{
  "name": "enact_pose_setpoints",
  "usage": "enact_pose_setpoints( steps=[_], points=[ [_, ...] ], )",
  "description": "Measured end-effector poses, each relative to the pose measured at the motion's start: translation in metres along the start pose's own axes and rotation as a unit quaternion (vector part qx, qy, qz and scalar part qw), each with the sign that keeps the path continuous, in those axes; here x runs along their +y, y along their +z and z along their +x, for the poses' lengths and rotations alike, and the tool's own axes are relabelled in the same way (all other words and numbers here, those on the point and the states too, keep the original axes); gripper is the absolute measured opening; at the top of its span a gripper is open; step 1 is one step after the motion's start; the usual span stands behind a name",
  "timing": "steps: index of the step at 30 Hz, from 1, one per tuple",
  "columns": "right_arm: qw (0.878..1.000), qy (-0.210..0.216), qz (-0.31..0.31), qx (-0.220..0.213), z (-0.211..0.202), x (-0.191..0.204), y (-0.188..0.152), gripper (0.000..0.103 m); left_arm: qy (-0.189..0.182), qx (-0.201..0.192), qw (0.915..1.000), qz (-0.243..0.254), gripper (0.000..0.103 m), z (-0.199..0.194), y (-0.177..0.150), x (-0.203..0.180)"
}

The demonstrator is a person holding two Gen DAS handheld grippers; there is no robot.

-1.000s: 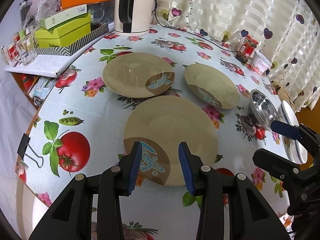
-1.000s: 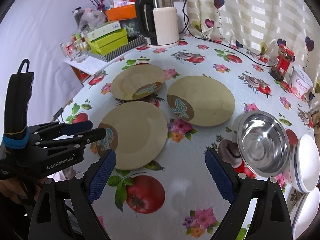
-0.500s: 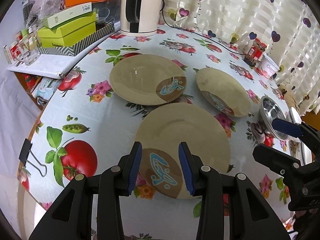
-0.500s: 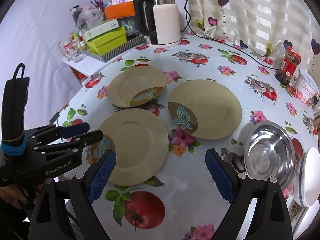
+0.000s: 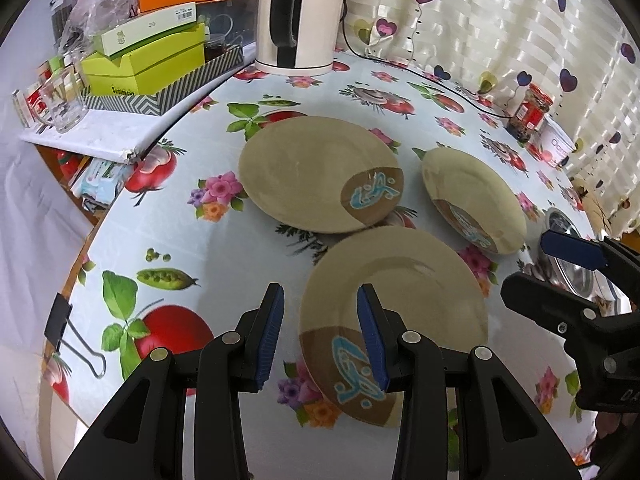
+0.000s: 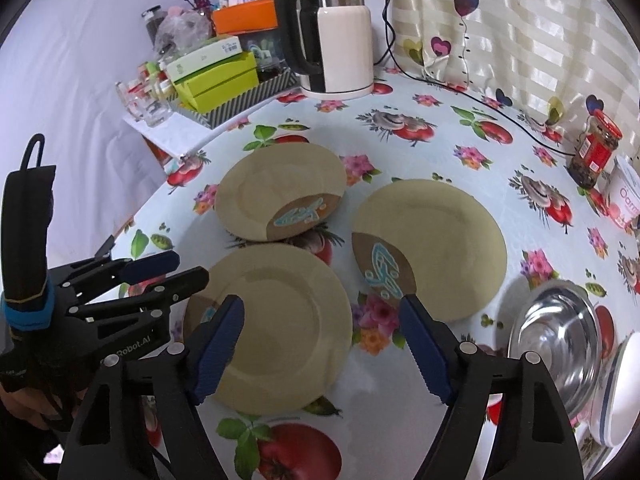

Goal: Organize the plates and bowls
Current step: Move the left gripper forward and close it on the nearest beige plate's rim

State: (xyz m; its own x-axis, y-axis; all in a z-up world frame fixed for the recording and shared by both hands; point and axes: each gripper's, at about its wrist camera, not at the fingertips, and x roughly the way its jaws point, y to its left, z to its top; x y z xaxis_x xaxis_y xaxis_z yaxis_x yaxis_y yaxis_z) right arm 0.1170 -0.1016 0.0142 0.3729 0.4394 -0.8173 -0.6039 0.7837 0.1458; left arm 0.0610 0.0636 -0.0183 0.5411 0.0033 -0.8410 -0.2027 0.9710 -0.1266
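Three tan plates with a brown and blue patch lie on the fruit-print tablecloth: a near plate (image 5: 400, 300) (image 6: 280, 320), a far left plate (image 5: 316, 172) (image 6: 276, 192) and a right plate (image 5: 472, 196) (image 6: 436, 240). My left gripper (image 5: 322, 336) (image 6: 188, 268) is open, low at the near plate's left rim, with the rim between its fingers. My right gripper (image 6: 320, 346) (image 5: 560, 264) stands wide open above the near plate's right side. A steel bowl (image 6: 556, 336) (image 5: 568, 256) and an upturned white bowl (image 6: 624, 392) sit at the far right.
A white kettle (image 6: 332, 36) with its cable stands at the back. Green boxes (image 6: 216, 76) and glasses crowd a side shelf on the left. A jar (image 6: 596, 148) and a tub (image 6: 628, 200) stand by the curtain. A binder clip (image 5: 64, 320) grips the table's left edge.
My left gripper has shifted left and come lower, so the near plate's left rim now lies between its fingers. My right gripper has come closer over that plate. Both stay open.
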Motion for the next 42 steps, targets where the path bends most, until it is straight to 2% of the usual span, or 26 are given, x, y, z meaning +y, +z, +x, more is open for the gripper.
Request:
enact_pose_setpoints(
  steps=[9, 21, 35, 38, 42],
  points=[
    [1.000, 0.005, 0.009, 0.005, 0.018, -0.001, 0.025, 0.066, 0.000, -0.005, 0.9999, -0.012, 0.039, 0.011, 0.019, 0.014],
    [0.999, 0.024, 0.030, 0.018, 0.052, -0.010, 0.054, 0.052, -0.017, -0.007, 0.9988, -0.046, 0.039, 0.028, 0.039, 0.038],
    [0.998, 0.038, 0.042, 0.032, 0.093, -0.020, 0.077, 0.051, -0.042, 0.002, 0.9947, -0.093, 0.039, 0.058, 0.057, 0.068],
    [0.997, 0.043, 0.045, 0.037, 0.103, -0.022, 0.081, 0.043, -0.045, 0.001, 0.9938, -0.101, 0.039, 0.063, 0.059, 0.072],
    [0.997, 0.044, 0.050, 0.042, 0.114, -0.026, 0.085, 0.041, -0.049, 0.003, 0.9929, -0.108, 0.039, 0.069, 0.060, 0.076]
  ],
)
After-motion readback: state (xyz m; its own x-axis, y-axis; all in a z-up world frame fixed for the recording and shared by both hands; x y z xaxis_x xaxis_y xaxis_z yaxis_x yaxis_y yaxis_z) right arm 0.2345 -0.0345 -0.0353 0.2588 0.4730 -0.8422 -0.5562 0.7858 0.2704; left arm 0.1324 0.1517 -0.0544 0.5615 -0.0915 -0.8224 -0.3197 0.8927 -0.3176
